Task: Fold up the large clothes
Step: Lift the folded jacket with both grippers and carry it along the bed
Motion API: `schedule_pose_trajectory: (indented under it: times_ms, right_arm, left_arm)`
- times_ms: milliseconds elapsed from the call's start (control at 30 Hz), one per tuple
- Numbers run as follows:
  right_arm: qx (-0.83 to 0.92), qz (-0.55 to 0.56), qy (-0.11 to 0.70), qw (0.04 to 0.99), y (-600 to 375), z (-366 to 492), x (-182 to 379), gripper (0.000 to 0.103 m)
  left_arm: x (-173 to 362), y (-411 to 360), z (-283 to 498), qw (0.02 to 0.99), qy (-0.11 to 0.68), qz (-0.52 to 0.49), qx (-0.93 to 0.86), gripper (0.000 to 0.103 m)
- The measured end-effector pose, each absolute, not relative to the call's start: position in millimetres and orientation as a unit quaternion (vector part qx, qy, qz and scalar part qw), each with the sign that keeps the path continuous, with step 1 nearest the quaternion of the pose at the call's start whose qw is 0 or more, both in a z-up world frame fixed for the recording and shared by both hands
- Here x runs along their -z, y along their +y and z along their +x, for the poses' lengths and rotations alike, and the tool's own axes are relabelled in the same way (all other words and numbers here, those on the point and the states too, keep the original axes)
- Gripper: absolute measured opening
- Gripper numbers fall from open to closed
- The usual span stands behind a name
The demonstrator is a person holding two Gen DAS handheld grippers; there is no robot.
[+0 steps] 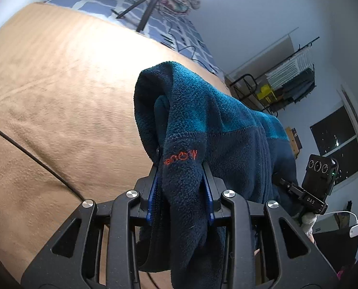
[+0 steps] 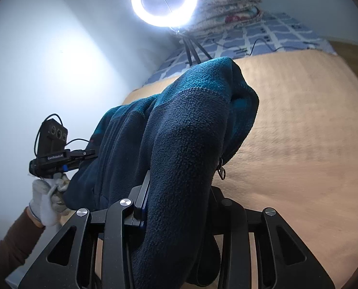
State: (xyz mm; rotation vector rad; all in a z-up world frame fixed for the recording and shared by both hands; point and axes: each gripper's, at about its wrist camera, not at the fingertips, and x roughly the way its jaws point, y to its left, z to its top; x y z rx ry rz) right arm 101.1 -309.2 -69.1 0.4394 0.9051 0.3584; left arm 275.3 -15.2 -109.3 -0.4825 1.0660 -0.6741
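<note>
here, the left hand-held gripper is pinching a thick fold of the dark blue fleece jacket, its jaws narrowed onto the cloth near the small orange lettering, the blue pads pressing both sides. the right hand-held gripper is clamping another bunched fold of the same fleece jacket, jaws likewise partly closed on the fabric, with a zip pull dangling just beside the right finger. the garment is hanging between the two tools, draping over both sets of fingers and lifted clear of the bed.

in the right wrist view a gloved hand with a brown sleeve is gripping the other tool's handle at the left edge. the tan blanket is spreading wide and bare beyond the jacket, giving open room on that side; a black cable is running across it in the left wrist view. farther off, a blue checked sheet is showing at the head of the bed, with folded bedding on it. a ring light on a tripod is glaring against the pale wall. in the left wrist view a dark window and a rack with stored things are standing at the right.
</note>
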Motion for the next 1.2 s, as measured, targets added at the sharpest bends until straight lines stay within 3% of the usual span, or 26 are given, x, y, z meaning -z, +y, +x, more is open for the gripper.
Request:
schedule_pose_trajectory:
  times_ms: [667, 1200]
  right_arm:
    - [-0.11, 0.206, 0.398, 0.887, -403.2, 129.8, 52.9, 0.032]
    - [-0.038, 0.202, 0.388, 0.899, -534.6, 255.5, 85.8, 0.032]
  left_arm:
    - [71.7, -144.9, 344.9, 0.779, 0.479, -0.176, 0.363, 0.029]
    - [121.0, -304.6, 507.7, 0.763, 0.466, -0.194, 0.403, 0.028]
